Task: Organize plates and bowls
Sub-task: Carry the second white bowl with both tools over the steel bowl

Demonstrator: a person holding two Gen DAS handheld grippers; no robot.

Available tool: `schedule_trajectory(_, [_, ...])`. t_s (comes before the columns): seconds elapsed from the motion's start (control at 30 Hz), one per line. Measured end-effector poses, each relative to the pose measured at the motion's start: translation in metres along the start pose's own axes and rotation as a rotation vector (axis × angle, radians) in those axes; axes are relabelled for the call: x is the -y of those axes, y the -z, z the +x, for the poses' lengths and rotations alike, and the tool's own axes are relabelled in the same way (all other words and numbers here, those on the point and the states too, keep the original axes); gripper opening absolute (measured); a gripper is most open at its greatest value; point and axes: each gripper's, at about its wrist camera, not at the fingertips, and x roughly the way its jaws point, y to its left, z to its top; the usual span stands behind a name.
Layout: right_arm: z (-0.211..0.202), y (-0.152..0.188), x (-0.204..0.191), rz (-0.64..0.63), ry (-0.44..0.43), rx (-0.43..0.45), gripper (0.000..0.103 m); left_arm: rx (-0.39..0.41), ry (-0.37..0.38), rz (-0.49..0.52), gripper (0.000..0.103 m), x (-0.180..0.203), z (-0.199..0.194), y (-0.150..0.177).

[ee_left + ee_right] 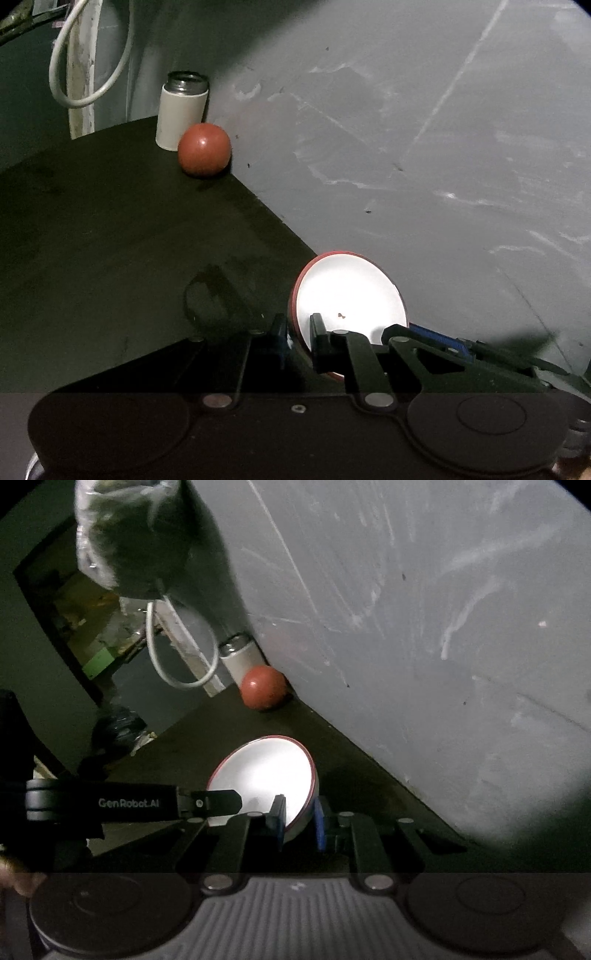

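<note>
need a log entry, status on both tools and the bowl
Left tool and right tool both shut on one white bowl, opposite rims. Bowl tilted, above the dark table. Red ball and canister far off.

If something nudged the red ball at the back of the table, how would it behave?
The red ball looks round and glossy, so it would probably roll freely. It sits beside the white canister near the wall, which would likely stop it that way; towards the open table nothing would.

Both wrist views look forward and downward along their own fingers, close over a dark table (110,240) against a grey wall (424,627). Shared: the red-rimmed bowl (351,291) (266,771) nearest, and the red ball (204,149) (263,687) beside a white canister (181,114) (242,657) at the far corner.
</note>
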Motion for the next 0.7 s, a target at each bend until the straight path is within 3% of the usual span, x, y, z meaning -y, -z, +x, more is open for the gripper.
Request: schedule_trajectory(0.7, [-0.102, 0.062, -0.029, -0.112, -0.075, -0.038, 0.018, 0.004, 0.03, -0.009, 0.014, 0.019, -0.085, 0.09])
